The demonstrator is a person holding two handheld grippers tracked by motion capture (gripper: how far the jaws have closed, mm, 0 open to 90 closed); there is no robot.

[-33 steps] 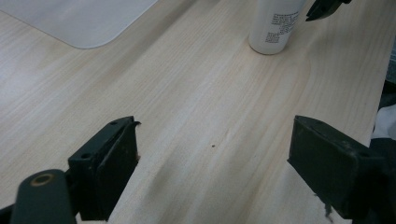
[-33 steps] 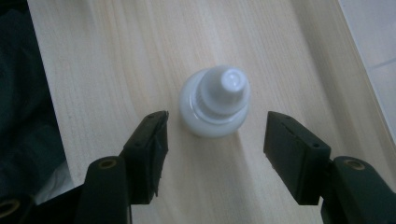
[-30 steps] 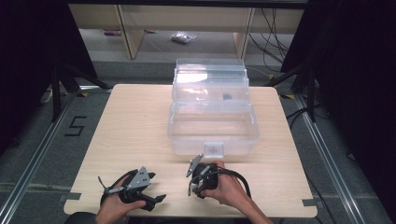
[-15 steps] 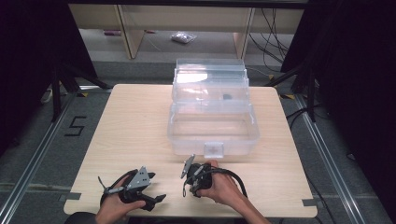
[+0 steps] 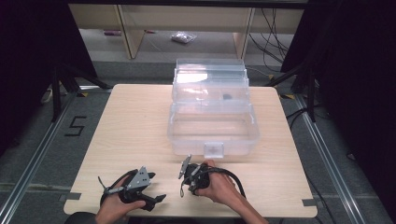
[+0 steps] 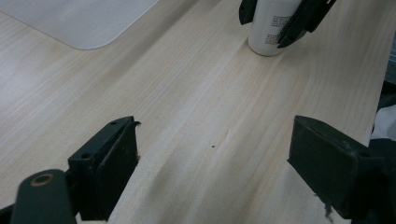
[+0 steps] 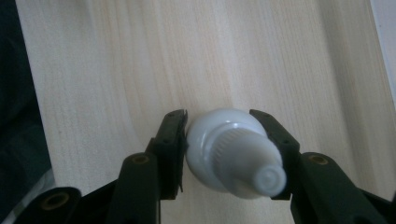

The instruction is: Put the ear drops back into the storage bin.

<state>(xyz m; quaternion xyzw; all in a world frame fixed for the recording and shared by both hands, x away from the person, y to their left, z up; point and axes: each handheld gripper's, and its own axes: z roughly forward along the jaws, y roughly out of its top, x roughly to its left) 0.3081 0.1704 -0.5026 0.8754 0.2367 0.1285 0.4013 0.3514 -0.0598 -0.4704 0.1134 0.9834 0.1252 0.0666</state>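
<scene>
The right gripper (image 7: pixel 224 154) is clamping its jaws on a small white bottle (image 7: pixel 231 151) standing upright on the desk (image 5: pixel 135 126), near the front edge and just in front of the clear plastic box (image 5: pixel 212 121). The left gripper (image 6: pixel 210 172) is resting low by the front edge with jaws wide apart over bare wood, well apart from the box

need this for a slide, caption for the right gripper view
Right hand-held gripper closed on an upright white bottle standing on the wooden table.
</scene>
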